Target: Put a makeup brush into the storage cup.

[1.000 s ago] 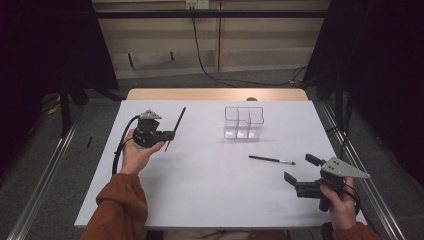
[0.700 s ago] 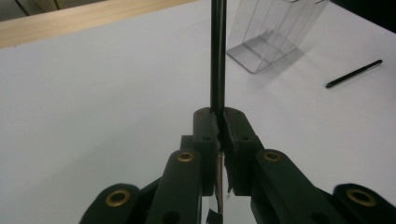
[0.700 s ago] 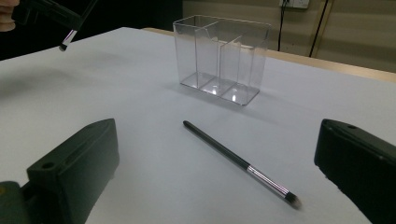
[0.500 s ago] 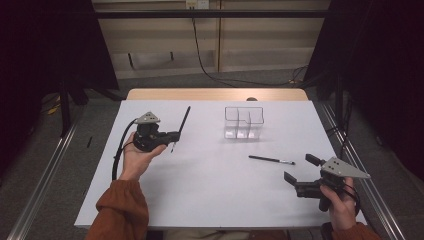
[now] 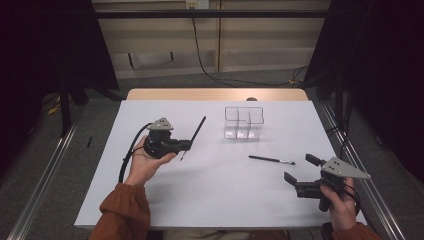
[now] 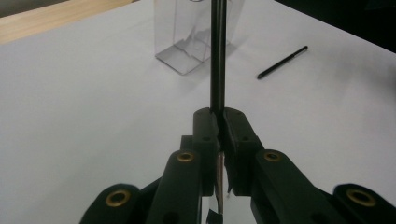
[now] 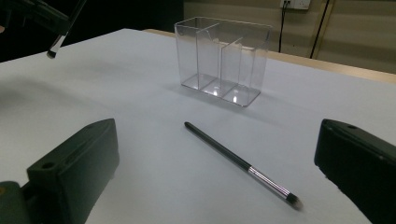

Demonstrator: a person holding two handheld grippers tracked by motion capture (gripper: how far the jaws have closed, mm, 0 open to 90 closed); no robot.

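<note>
My left gripper (image 5: pixel 189 145) is held above the left half of the white table, shut on a slim black brush (image 5: pixel 199 127) that points up and away. In the left gripper view its jaws (image 6: pixel 219 122) pinch the brush's handle (image 6: pixel 217 56), which stands in line with the clear divided organizer (image 6: pixel 187 37). The organizer (image 5: pixel 243 122) stands upright at the table's far middle. A second black brush (image 5: pixel 271 160) with a silver ferrule lies flat to the right of centre. My right gripper (image 5: pixel 301 169) hovers open just short of that brush (image 7: pixel 238 162), jaws wide and bare.
The white table top (image 5: pixel 215 200) ends in a wooden strip (image 5: pixel 215 94) at the far side. Metal rails run along both sides on the floor. A black cable (image 5: pixel 131 152) loops from the left gripper. The organizer (image 7: pixel 222 60) looks empty.
The left hand has carried the held brush a little to the right, toward the organizer. The right gripper and the brush on the table have stayed put.
</note>
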